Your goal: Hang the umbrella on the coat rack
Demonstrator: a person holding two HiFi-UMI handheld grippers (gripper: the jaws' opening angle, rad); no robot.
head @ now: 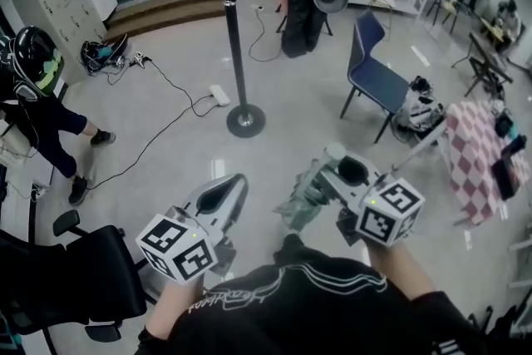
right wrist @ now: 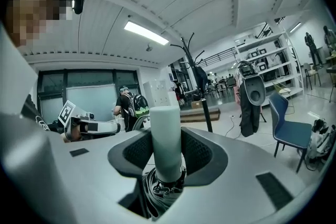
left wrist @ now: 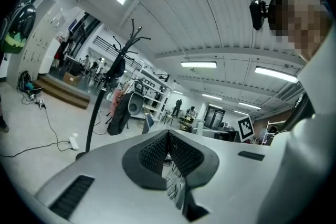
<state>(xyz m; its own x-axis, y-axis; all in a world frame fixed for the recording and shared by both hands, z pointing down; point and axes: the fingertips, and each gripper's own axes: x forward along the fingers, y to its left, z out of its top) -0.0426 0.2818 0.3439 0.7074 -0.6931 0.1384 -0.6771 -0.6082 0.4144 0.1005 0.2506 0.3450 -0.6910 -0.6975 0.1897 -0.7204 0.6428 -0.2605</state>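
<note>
The right gripper (head: 339, 166) is holding the umbrella (head: 303, 199) by its pale round handle (right wrist: 165, 118). Its two jaws are standing wide apart and pressing on the handle from both sides. The top of the handle is poking out past the tips of the jaws. The folded grey-green cloth of the umbrella is hanging in a bunch just under this gripper. The left gripper (head: 235, 183) is squeezing its jaws all the way together, and nothing is sitting between them. It is hovering just to the left of the right gripper, near it but not touching it or the umbrella. The coat rack (head: 235, 46) is standing on the shiny grey floor (head: 166, 162) well ahead of both grippers, a little to the left of the right gripper. It is a dark pole on a round base, and something dark is hanging near its top. A blue chair (head: 374, 75) is sitting ahead and to the right of the right gripper, well apart from the coat rack. A person (head: 37, 96) with a green and black backpack is standing far off to the left of the left gripper. A black office chair (head: 75, 278) is sitting close by on the left of the left gripper.
</note>
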